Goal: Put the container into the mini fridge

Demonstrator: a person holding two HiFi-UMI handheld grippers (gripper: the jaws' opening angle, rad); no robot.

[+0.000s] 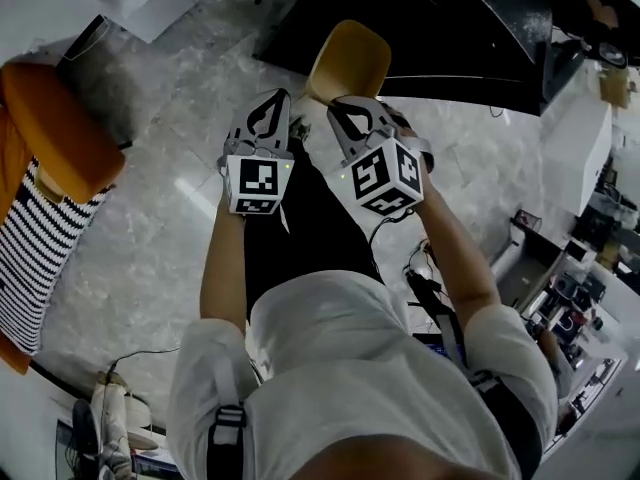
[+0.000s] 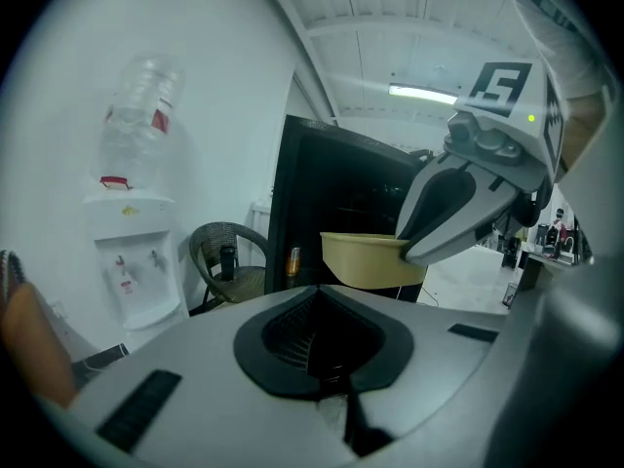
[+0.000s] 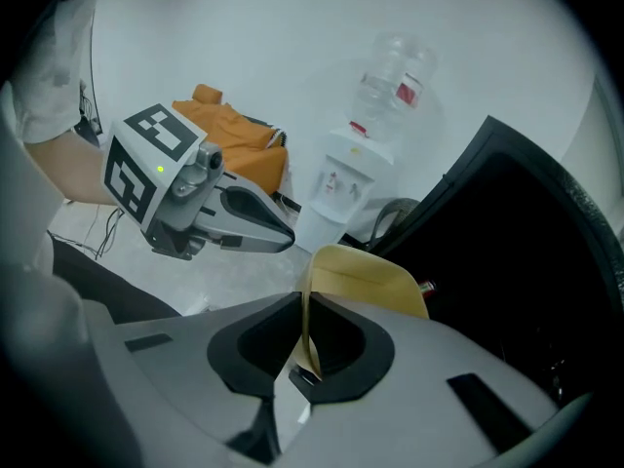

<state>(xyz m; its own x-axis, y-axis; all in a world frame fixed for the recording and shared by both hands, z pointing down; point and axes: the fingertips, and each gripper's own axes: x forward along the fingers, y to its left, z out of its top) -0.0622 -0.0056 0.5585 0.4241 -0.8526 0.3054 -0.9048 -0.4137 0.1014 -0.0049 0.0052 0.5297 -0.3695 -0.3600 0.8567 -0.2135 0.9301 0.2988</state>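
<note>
Looking down in the head view, the right gripper (image 1: pixel 345 108) holds the yellow container (image 1: pixel 350 58) by its rim, just in front of the black mini fridge (image 1: pixel 460 28). The left gripper (image 1: pixel 270 103) hangs alongside, also in front of the fridge. In the left gripper view, its fingers are pressed together on nothing, and the container (image 2: pixel 366 259) sits before the fridge. In the right gripper view, the fingers pinch the container's wall (image 3: pixel 370 281) just short of the fridge.

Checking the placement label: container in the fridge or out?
Out. The right tool pinches the yellow container by its rim, and the head view shows it held above the floor.
</note>
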